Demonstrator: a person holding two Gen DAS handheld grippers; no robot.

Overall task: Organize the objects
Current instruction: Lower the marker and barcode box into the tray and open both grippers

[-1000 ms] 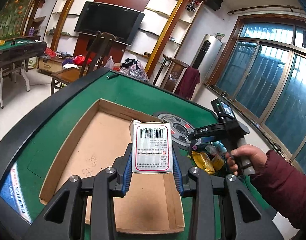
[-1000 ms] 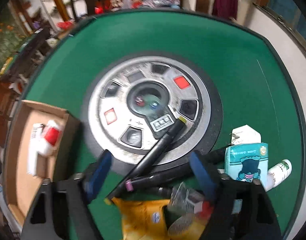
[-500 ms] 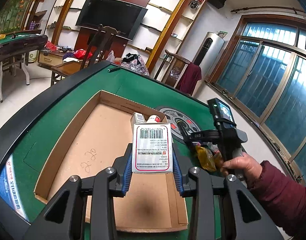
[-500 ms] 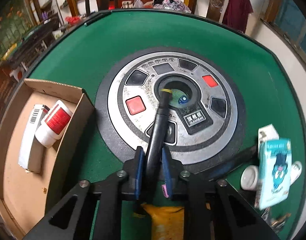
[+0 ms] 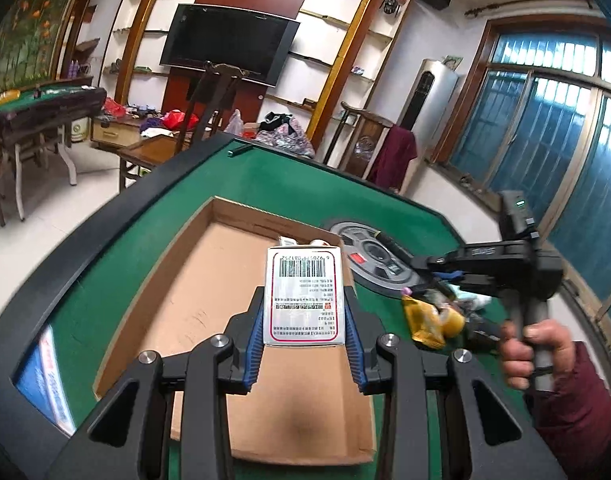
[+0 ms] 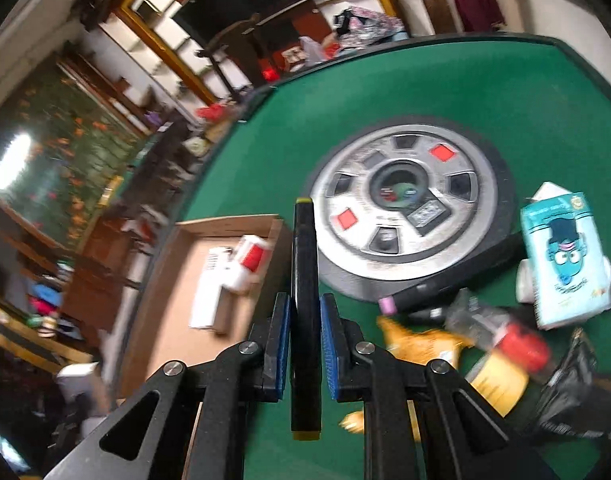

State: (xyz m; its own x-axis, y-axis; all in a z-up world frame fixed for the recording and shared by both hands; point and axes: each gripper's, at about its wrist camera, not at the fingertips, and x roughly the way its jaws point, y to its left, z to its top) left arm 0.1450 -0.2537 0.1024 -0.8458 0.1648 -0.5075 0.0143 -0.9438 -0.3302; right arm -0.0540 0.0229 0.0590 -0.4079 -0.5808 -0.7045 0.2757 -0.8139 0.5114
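L gripper [image 5: 304, 322] is clamped w/ its blue ribbed pads on both long sides of a flat white carton [image 5: 303, 295], glossy card w/ a red border line, barcode and fine print facing the cam; carton sits upright in the jaws, held above the open cardboard box [image 5: 193, 300]. Box is shallow, rectangular, raw brown corrugated board w/ low walls, resting on the green felt table [image 5: 273, 176], which has a smooth black raised rim. R gripper [image 6: 305, 334] is closed on a black marker [image 6: 304, 280], a long slim squared-off barrel w/ yellow ends, gripped around mid-length and pointing fwd along the fingers, lifted clear of the felt. Beyond its tip, in the box's far corner, lie a small white box [image 6: 209, 296] w/ a barcode and a white bottle w/ red label [image 6: 247, 264], touching each other; blurred, so detail is limited. Center of table has a round grey metal-look dial plate [image 6: 405, 204] w/ red and dark square buttons, ringed in black. To the R of the marker: a light-blue carton w/ cartoon face [image 6: 561, 264], a second dark marker w/ pink cap [image 6: 445, 290] lying partly on the plate's edge, crinkly yellow foil wrapper [image 6: 421, 344], and other small packs piled together, too smeared to ID. From the L cam, the person's R hand [image 5: 533, 350] grips the R tool's handle, dark red sleeve.
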